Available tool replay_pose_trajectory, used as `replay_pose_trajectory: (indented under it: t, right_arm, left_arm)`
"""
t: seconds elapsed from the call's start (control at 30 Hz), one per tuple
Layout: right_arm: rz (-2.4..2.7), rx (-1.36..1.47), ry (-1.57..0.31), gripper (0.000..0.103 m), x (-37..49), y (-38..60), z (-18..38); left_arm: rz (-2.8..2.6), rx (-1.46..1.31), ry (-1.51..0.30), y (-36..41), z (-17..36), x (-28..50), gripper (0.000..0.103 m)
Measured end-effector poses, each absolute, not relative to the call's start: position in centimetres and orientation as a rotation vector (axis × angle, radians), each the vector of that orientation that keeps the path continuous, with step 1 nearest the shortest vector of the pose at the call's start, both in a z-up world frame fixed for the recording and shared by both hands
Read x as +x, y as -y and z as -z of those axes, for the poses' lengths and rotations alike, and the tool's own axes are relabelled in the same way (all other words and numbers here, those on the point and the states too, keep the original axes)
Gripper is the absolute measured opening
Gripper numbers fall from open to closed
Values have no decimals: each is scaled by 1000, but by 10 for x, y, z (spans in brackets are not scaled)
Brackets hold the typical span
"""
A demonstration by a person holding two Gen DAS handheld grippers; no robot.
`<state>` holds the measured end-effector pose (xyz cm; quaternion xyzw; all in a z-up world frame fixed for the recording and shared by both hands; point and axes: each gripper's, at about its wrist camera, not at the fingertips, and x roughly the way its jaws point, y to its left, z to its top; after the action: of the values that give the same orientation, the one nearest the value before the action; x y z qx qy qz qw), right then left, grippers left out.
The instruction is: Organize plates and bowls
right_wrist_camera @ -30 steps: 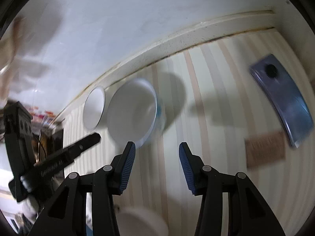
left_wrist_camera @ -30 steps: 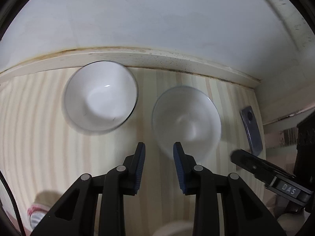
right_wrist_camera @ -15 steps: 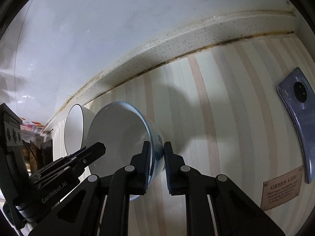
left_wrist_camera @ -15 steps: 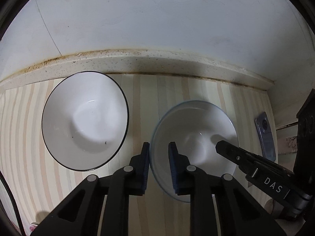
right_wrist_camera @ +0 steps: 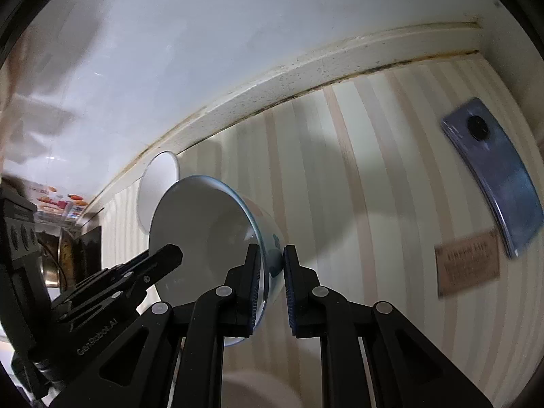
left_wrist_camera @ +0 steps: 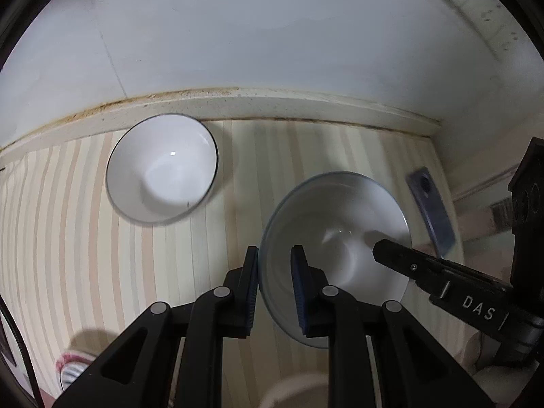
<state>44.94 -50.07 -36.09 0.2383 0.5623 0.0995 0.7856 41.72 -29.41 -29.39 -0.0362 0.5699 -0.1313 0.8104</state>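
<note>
A white bowl with a blue rim [left_wrist_camera: 336,234] is held off the striped counter by both grippers. My left gripper [left_wrist_camera: 273,289] is shut on its near left rim. My right gripper [right_wrist_camera: 270,284] is shut on its opposite rim; the bowl [right_wrist_camera: 210,234] is tilted there, its blue-patterned outside showing. The right gripper's finger [left_wrist_camera: 408,258] reaches into the bowl in the left wrist view. A second white bowl with a dark rim [left_wrist_camera: 161,168] sits upright on the counter by the back ledge, left of the held bowl; it also shows in the right wrist view [right_wrist_camera: 158,187].
A blue-grey phone [right_wrist_camera: 493,173] lies at the right of the counter [right_wrist_camera: 340,187], with a brown card [right_wrist_camera: 467,260] next to it. A white wall and a stained ledge [left_wrist_camera: 272,102] bound the back. A pale round dish [right_wrist_camera: 258,391] lies below the grippers.
Both grippers, shut on the blue-rimmed bowl since half a second ago, have lifted it off the counter and pulled back. The dark-rimmed bowl has not moved.
</note>
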Motion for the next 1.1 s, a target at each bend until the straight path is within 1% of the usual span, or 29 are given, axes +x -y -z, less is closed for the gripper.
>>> replay_pose_trajectory:
  t: [0.23, 0.4, 0.57, 0.73, 0.87, 1.1]
  right_arm:
    - [-226, 480, -1224, 15, 395, 504, 328]
    - [-231, 477, -1248, 15, 360, 506, 318]
    - [-237, 488, -1293, 15, 327, 505, 327]
    - [-240, 486, -1345, 15, 309, 498, 349]
    - [-245, 479, -1375, 15, 301, 492, 364]
    - [-244, 490, -1402, 15, 299, 489, 381]
  left_arm:
    - [335, -100, -1232, 283, 268, 368, 16]
    - [375, -78, -1250, 284, 259, 333, 16]
    - [392, -65, -1287, 283, 269, 304, 16]
    - [377, -42, -1340, 282, 292, 286, 16]
    - [361, -21, -1373, 280, 308, 281, 16]
    - [341, 4, -1384, 281, 320, 282, 16]
